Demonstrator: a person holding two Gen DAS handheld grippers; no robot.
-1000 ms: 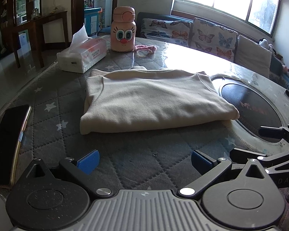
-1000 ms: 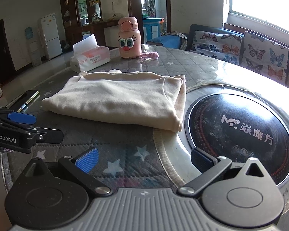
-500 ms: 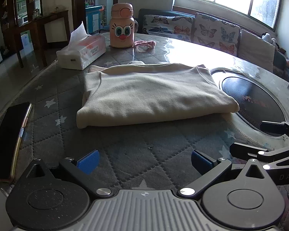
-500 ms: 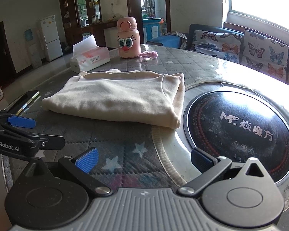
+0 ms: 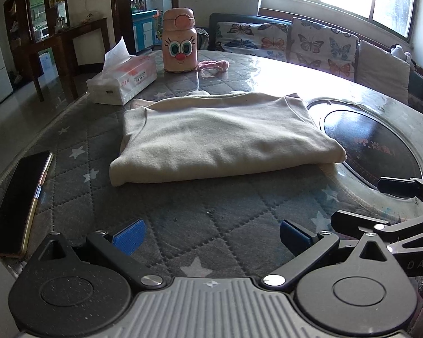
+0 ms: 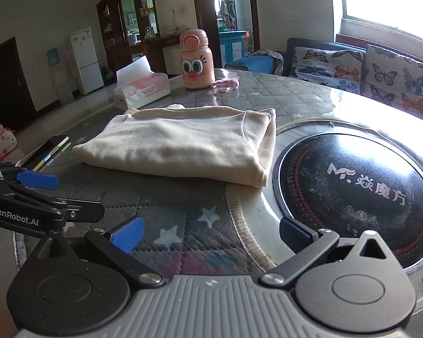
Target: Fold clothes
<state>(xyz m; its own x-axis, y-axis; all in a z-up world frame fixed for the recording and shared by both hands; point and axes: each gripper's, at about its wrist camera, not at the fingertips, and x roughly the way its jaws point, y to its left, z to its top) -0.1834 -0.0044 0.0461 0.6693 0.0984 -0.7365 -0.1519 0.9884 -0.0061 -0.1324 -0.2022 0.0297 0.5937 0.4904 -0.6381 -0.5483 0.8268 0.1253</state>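
A cream garment point(image 5: 220, 138) lies folded into a flat rectangle on the grey quilted star-pattern table cover point(image 5: 183, 219); it also shows in the right wrist view point(image 6: 183, 146). My left gripper point(image 5: 211, 235) is open and empty, hovering near the table's front edge, well short of the garment. My right gripper point(image 6: 210, 232) is open and empty, also back from the garment, over the cover's edge. The left gripper's fingers point(image 6: 36, 180) show at the left of the right wrist view; the right gripper's fingers point(image 5: 394, 186) show at the right of the left view.
A black induction hob point(image 6: 352, 186) is set in the table right of the garment. A tissue box point(image 5: 124, 81), a pink cartoon bottle point(image 5: 180, 45) and a pink hair tie point(image 5: 214, 64) stand behind. A phone point(image 5: 19, 200) lies at the left edge.
Both grippers have drawn back slightly from the folded garment and risen a little, staying open. The garment has not moved.
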